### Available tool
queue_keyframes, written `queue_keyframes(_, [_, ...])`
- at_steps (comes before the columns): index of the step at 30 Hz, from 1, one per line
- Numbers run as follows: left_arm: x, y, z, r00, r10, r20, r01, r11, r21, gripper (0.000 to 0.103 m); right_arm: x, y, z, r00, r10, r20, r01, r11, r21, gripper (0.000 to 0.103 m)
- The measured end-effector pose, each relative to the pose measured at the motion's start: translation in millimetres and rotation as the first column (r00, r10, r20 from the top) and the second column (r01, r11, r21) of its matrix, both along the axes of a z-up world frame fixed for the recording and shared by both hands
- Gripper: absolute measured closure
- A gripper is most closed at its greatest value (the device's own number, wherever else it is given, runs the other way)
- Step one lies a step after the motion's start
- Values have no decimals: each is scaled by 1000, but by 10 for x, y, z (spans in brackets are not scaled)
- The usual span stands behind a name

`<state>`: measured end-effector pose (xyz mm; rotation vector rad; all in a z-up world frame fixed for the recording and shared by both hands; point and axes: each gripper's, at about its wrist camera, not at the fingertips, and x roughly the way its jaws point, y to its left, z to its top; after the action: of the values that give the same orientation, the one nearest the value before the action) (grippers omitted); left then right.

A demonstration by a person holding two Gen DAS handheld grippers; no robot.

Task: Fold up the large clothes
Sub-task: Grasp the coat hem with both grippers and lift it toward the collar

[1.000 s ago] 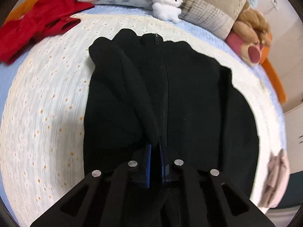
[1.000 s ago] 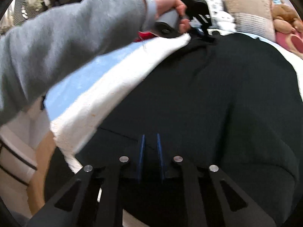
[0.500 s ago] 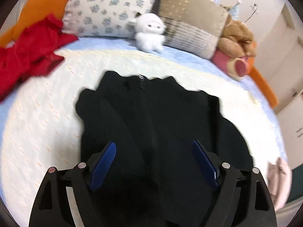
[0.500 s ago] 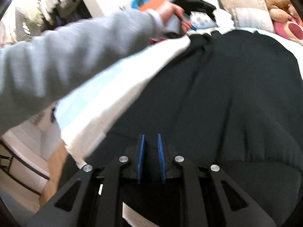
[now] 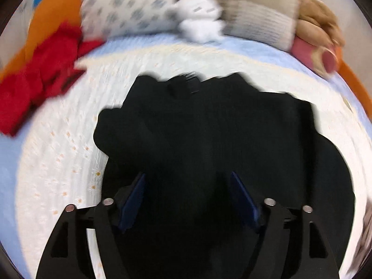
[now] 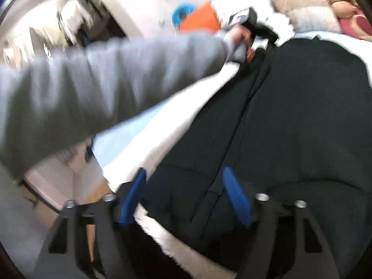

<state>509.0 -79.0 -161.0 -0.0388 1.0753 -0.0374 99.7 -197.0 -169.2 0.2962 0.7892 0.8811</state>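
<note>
Both grippers stand with their blue-padded fingers spread wide and gripping nothing, the left gripper [image 5: 187,197] and the right gripper [image 6: 183,195] each pointing forward, while the grey-sleeved left arm [image 6: 104,88] reaches out, its hand [image 6: 240,39] wrapped round its handle.

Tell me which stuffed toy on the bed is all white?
The small white plush toy, sitting between the flower-print pillow and the beige patchwork pillow. The other, a brown teddy bear, sits right of that.
</note>
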Motion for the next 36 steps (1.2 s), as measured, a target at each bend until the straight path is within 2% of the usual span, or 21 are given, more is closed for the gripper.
queue_keyframes(2, [-182,-235,240,998,-64,20,64,998,3,14,-139,-284,175,999,-49,23,49,999,6,29])
queue_keyframes(4, [-303,-598,448,990,-138,-2,137,990,-23,10,-255,-586,270,990,-132,41,133,991,-26,21])
queue_keyframes(5, [-334,-764,531,986,-165,-14,165,986,-32,10,-298,-735,289,983,-176,45,178,983,-40,21])
queue_keyframes(9, [-455,-1645,741,967,-254,-32,252,966,-49,10,-388,-1350,218,928,-371,4,371,926,-73,21])
queue_keyframes(11, [-464,-2054,701,961,-269,-57,268,963,-24,10,-376,-1588,111,893,-449,-33,443,890,-105,21])
queue_keyframes(14, [-402,-2475,527,953,-284,-109,289,957,30,10,-398,-1747,-11,870,-487,-73,478,871,-114,21])
queue_keyframes(16, [-253,-2645,330,955,-252,-154,269,958,100,10,-416,-1802,-71,868,-487,-98,478,872,-104,21])
queue_keyframes(19, [-87,-2689,107,958,-193,-214,218,971,97,10,-395,-1892,-119,876,-467,-118,458,884,-94,21])
queue_keyframes(22, [38,-2731,-33,958,-158,-241,184,979,92,10,-413,-1933,-209,888,-440,-132,429,897,-107,22])
queue_keyframes(24, [62,-2764,-124,955,-144,-258,181,976,123,20,-387,-1942,-237,895,-424,-136,412,905,-110,26])
queue_keyframes(25, [53,-2785,-152,955,-133,-264,178,972,156,35,-365,-1925,-258,901,-409,-142,398,912,-102,35])
queue_keyframes(26, [49,-2787,-180,955,-124,-268,178,966,187,42,-341,-1914,-282,905,-400,-144,390,916,-96,39])
queue_keyframes(27, [48,-2790,-203,955,-123,-271,182,962,205,45,-322,-1887,-288,909,-391,-147,380,920,-95,46])
queue_keyframes(29, [38,-2771,-201,954,-125,-272,187,959,215,54,-322,-1859,-317,907,-396,-146,385,917,-101,47])
queue_keyframes(34, [65,-2618,-149,951,-121,-283,176,969,175,72,-242,-1797,-402,891,-422,-168,401,905,-142,47])
queue_keyframes(35, [77,-2568,-140,951,-114,-286,164,974,158,77,-236,-1778,-437,893,-412,-180,391,909,-142,50])
queue_keyframes(36, [86,-2544,-137,952,-110,-286,157,976,149,79,-230,-1770,-478,896,-402,-191,382,914,-134,60])
